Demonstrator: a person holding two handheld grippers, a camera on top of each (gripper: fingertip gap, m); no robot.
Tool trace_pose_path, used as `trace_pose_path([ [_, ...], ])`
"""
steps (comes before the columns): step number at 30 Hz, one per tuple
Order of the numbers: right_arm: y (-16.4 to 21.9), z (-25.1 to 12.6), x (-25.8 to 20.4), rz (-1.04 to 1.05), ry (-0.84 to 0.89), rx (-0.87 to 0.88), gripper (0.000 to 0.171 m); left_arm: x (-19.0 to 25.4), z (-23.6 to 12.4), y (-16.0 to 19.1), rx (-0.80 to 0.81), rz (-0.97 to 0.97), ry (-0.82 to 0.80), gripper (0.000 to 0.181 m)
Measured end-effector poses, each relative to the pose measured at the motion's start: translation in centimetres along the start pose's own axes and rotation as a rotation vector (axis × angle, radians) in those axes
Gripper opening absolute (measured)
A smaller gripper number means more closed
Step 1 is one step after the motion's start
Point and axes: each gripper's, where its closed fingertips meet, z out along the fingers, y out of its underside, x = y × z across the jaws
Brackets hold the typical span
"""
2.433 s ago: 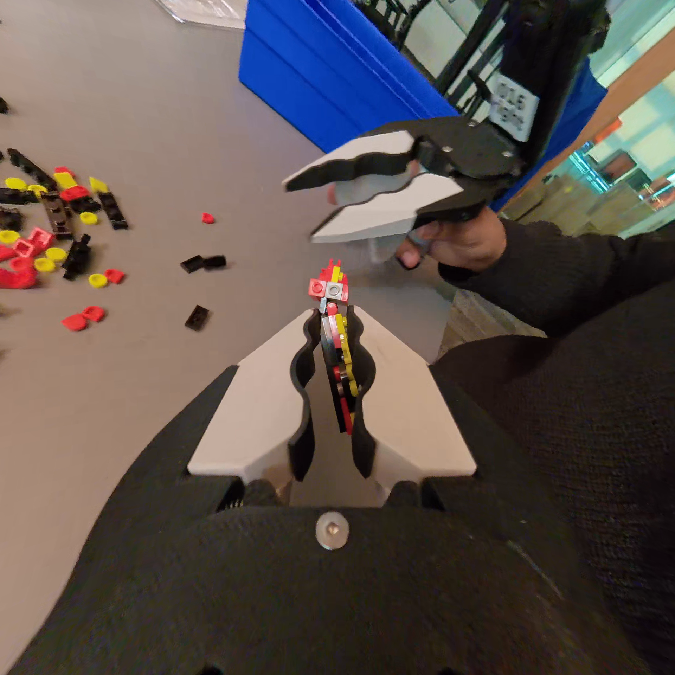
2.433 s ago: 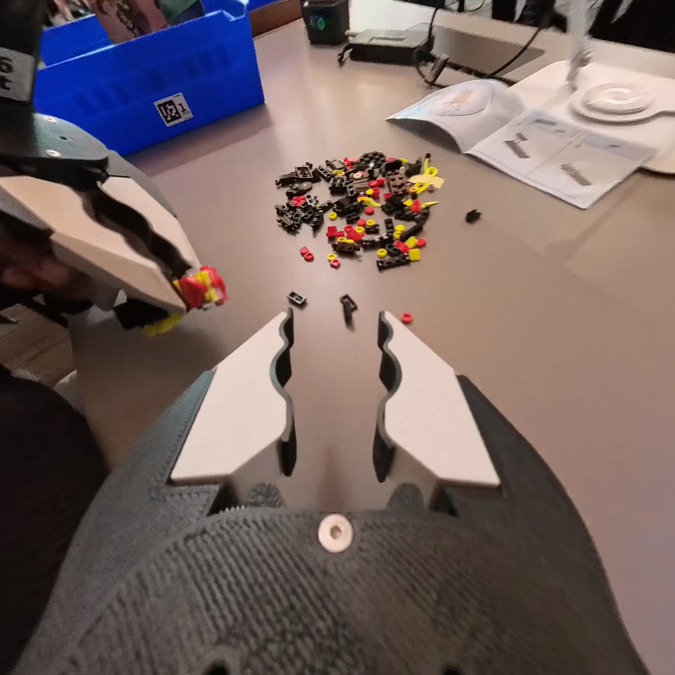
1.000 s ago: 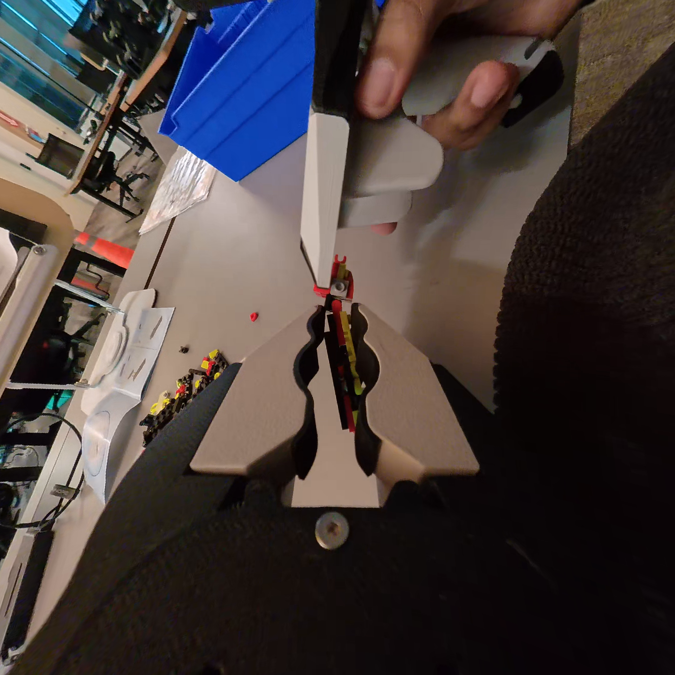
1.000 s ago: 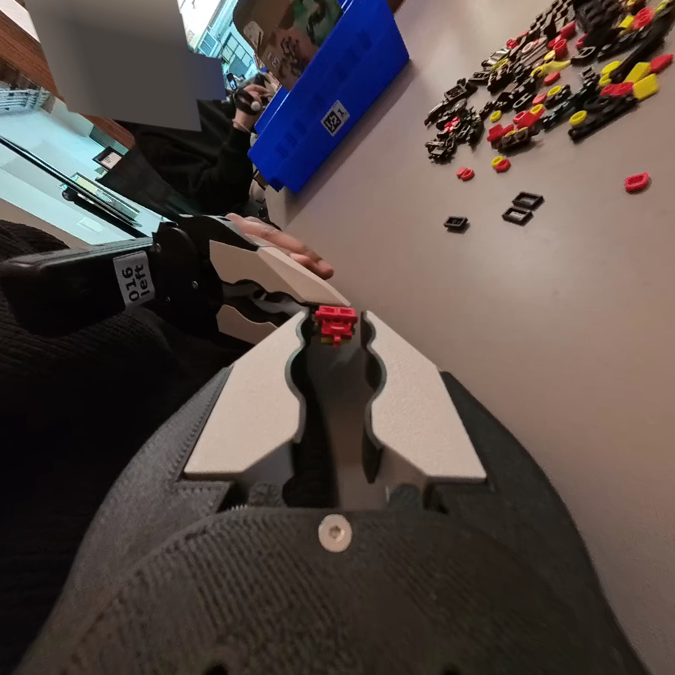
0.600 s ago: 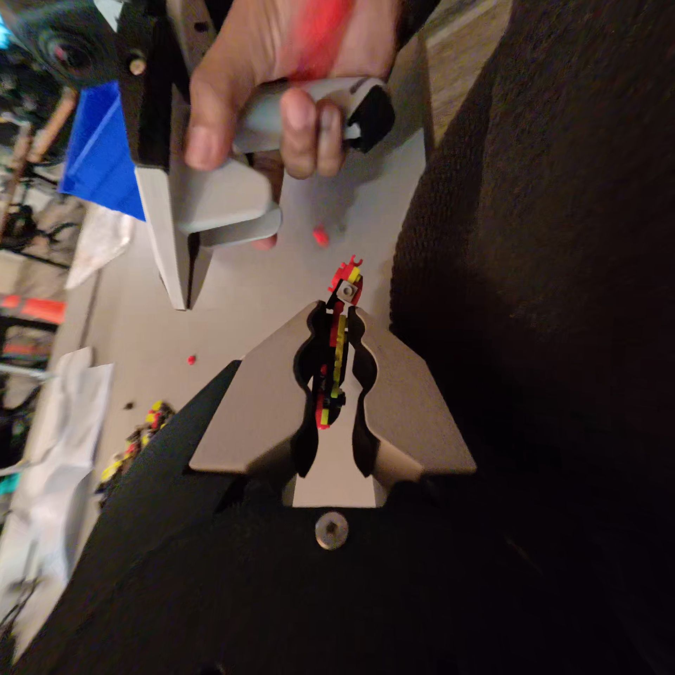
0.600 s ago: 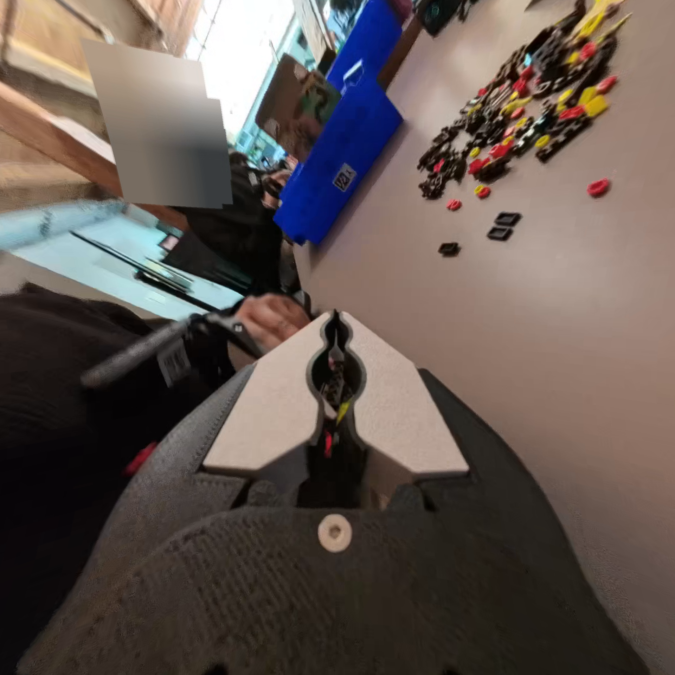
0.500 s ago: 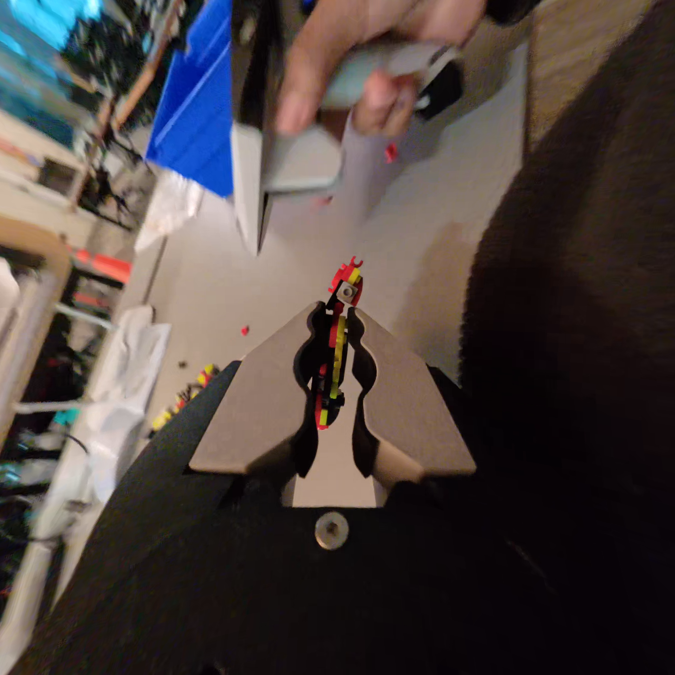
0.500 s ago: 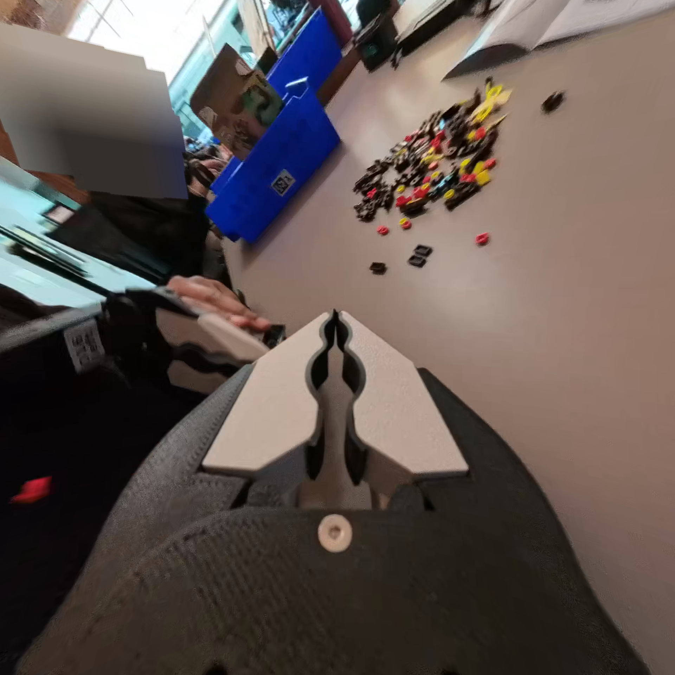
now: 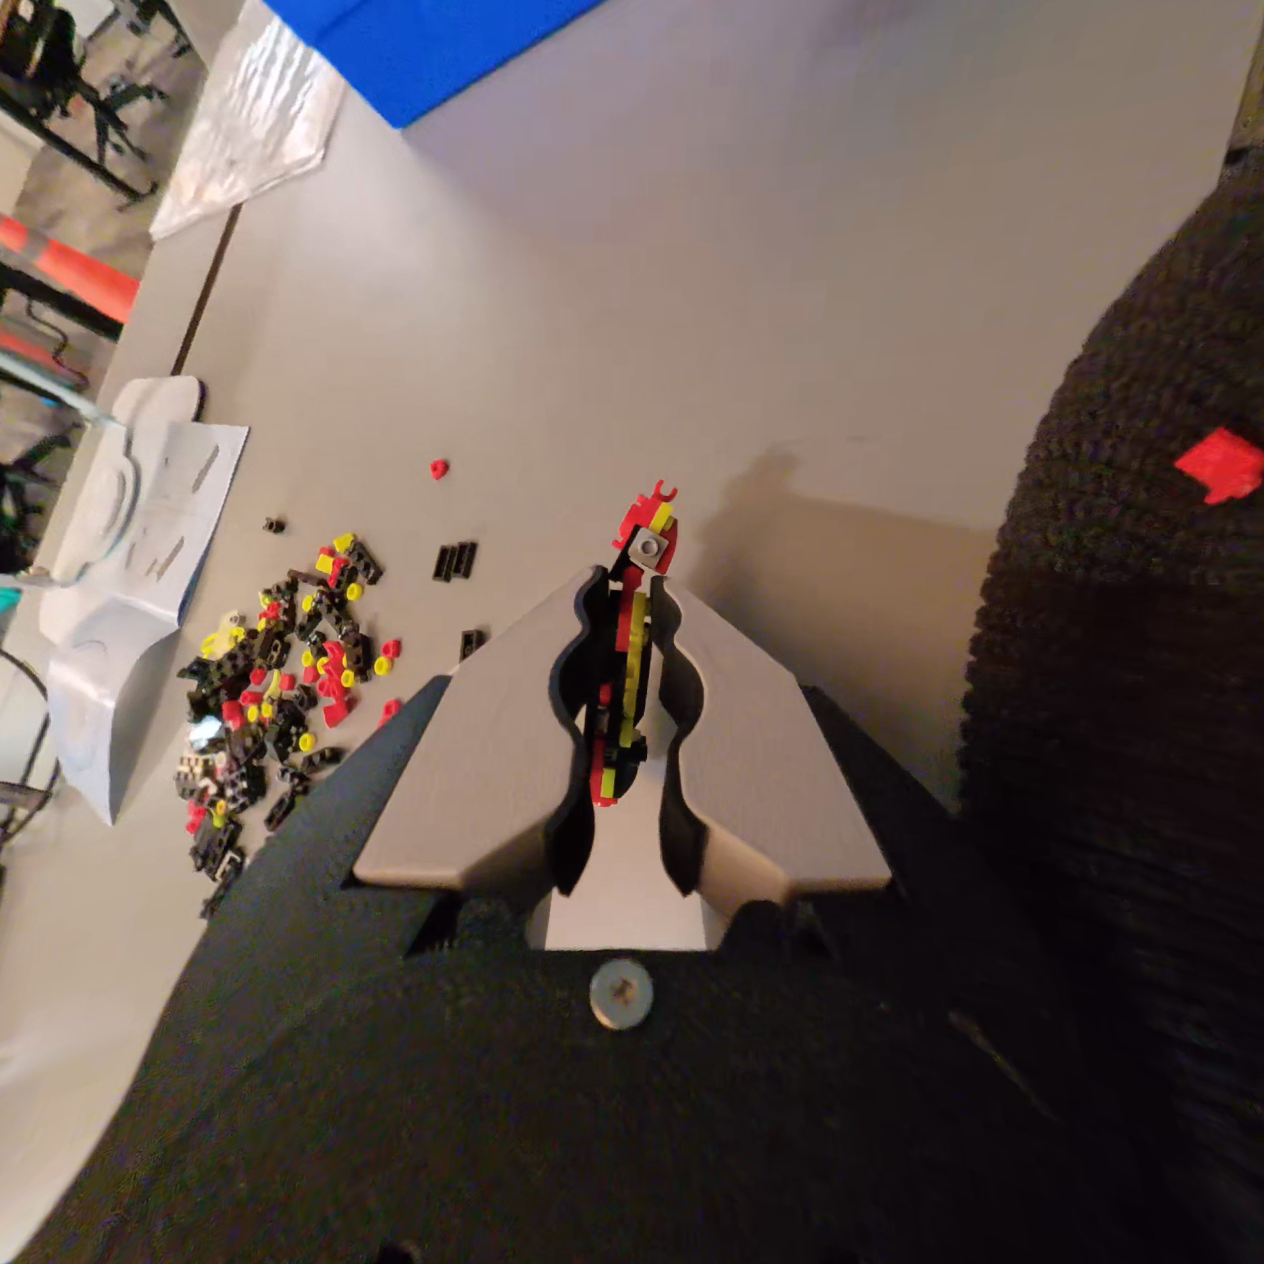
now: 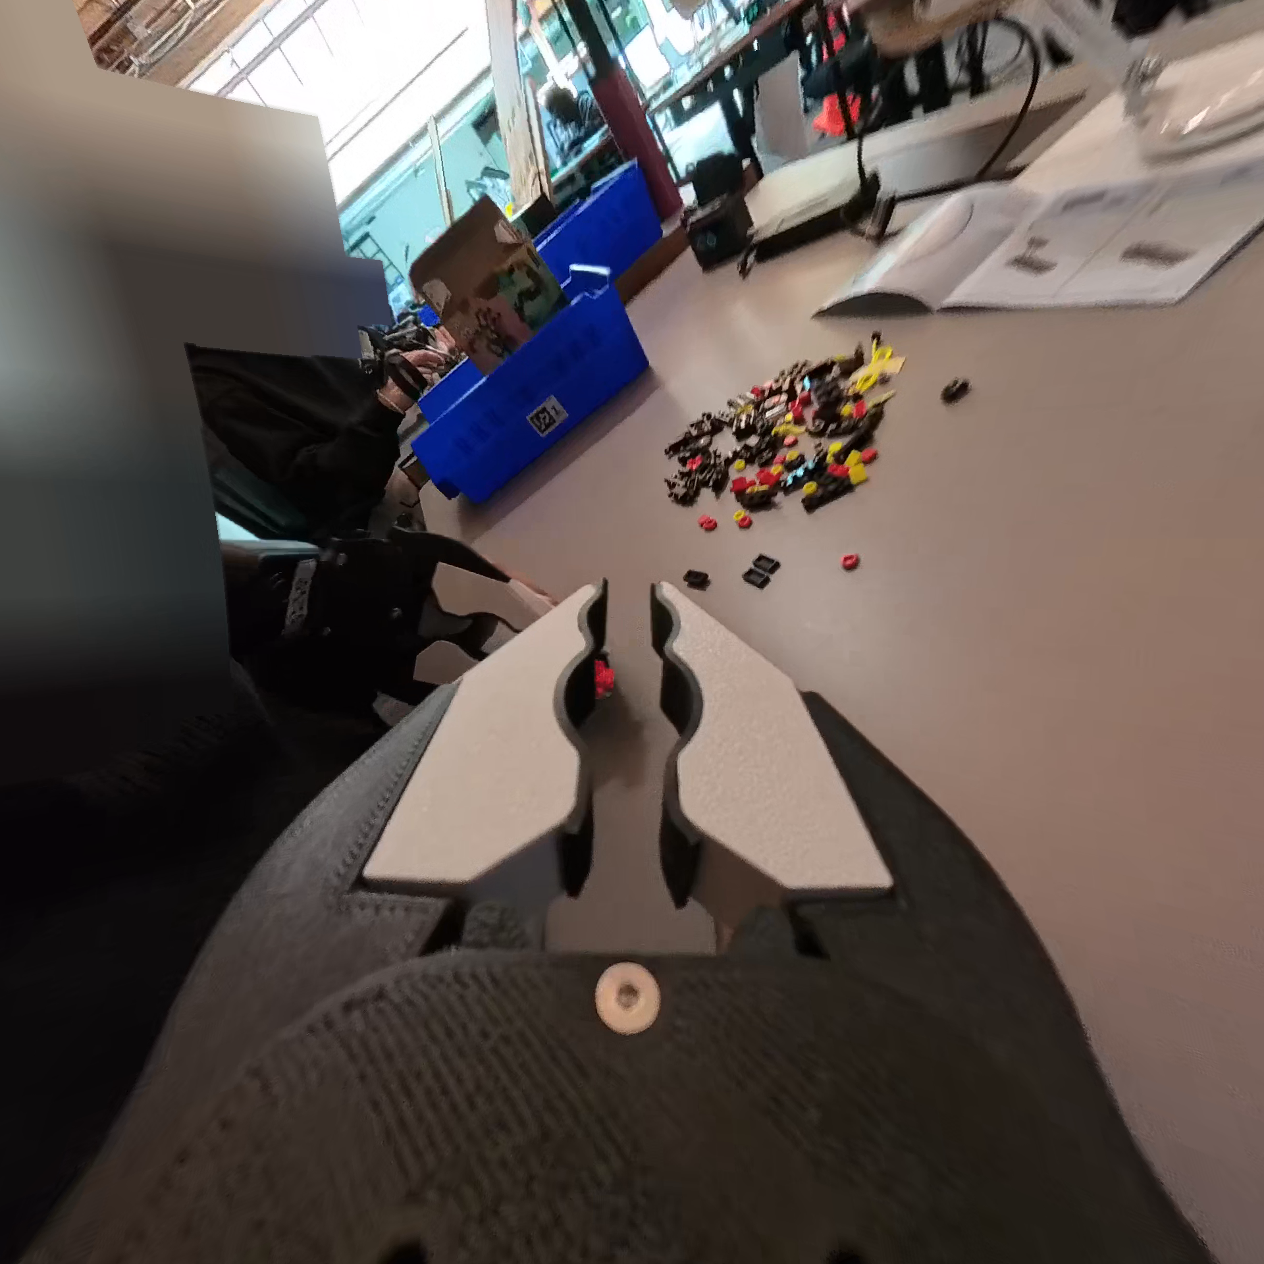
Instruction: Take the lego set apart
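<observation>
My left gripper (image 9: 626,581) is shut on a thin red, yellow and black lego assembly (image 9: 633,656), held edge-on above the table; its red tip with a grey stud sticks out past the fingertips. A loose red brick (image 9: 1221,472) lies on dark knitted fabric at the right. My right gripper (image 10: 629,591) has its jaws a narrow gap apart, low over the table. A bit of red (image 10: 602,677) shows in that gap by the left finger; I cannot tell what it is. The left gripper's body (image 10: 356,602) lies just left of it.
A pile of loose black, red and yellow pieces (image 9: 273,684) (image 10: 780,444) lies on the grey table (image 9: 684,273), with stray pieces near it. A blue bin (image 10: 533,410) (image 9: 444,55), an open booklet (image 10: 1060,260) (image 9: 137,547) and a plastic bag (image 9: 253,123) stand farther off. Across from one pair of fingers to the other is roughly 15 centimeters.
The right gripper pulled off the assembly's tip and left the left wrist view. Its jaws shut, then parted slightly. A red brick now lies on the dark fabric.
</observation>
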Motion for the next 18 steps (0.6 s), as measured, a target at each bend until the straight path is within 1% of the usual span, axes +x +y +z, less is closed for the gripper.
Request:
trace_pose_path([
  [2, -0.5, -1.2, -1.4, -0.073, -0.027, -0.003, 0.017, -0.6, 0.0, 0.2, -0.001, -0.051, -0.007, 0.010],
  [3, 0.1, -1.7, -3.0, -0.124, -0.090, -0.038, 0.021, -0.9, 0.0, 0.3, 0.000, -0.077, -0.005, 0.010],
  [5, 3.7, -1.9, -6.3, -0.243, -0.246, -0.187, 0.024, -1.2, 0.0, 0.4, 0.011, -0.133, 0.012, 0.010],
  [6, 6.2, -1.9, -7.1, -0.307, -0.281, -0.279, 0.026, -1.2, 0.0, 0.4, 0.016, -0.162, 0.024, 0.010],
  [9, 12.9, -0.6, -7.9, -0.444, -0.311, -0.531, 0.020, -1.1, 0.0, 0.3, 0.030, -0.224, 0.061, 0.009],
  [11, 15.4, 0.2, -8.1, -0.485, -0.321, -0.644, 0.027, -1.1, 0.0, 0.2, 0.036, -0.243, 0.073, 0.009],
  [13, 16.8, 0.8, -8.5, -0.523, -0.342, -0.687, 0.027, -1.0, 0.0, 0.1, 0.037, -0.239, 0.073, 0.009],
  [14, 17.3, 0.9, -8.4, -0.533, -0.343, -0.703, 0.024, -1.0, -0.1, 0.1, 0.036, -0.234, 0.072, 0.009],
  [16, 17.3, 1.2, -8.5, -0.543, -0.344, -0.693, 0.012, -0.9, -0.1, 0.1, 0.034, -0.227, 0.073, 0.009],
  [18, 16.9, 1.3, -8.4, -0.542, -0.334, -0.673, 0.009, -0.9, -0.2, 0.1, 0.036, -0.226, 0.072, 0.009],
])
